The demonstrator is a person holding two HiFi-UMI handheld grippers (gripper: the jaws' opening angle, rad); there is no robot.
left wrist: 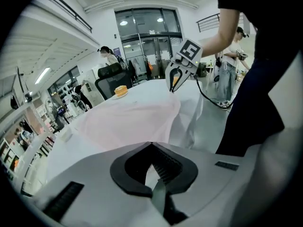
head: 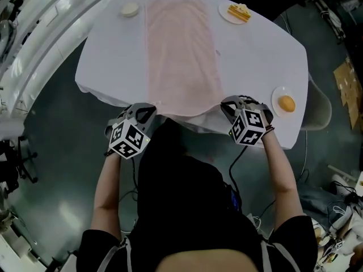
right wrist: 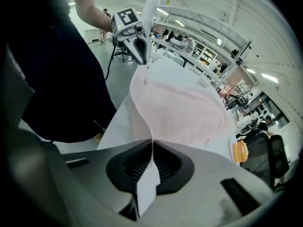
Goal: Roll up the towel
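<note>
1. The pink towel [head: 181, 55] lies lengthwise down the middle of the white-covered table [head: 261, 55].
2. The left gripper [head: 144, 112] is clenched on the towel's near left corner.
3. The right gripper [head: 232, 105] is clenched on the near right corner.
4. Both corners are raised off the table at its near edge, and the towel's edge sags between them.
5. Three plates [head: 285, 103] sit beside the towel.
</note>
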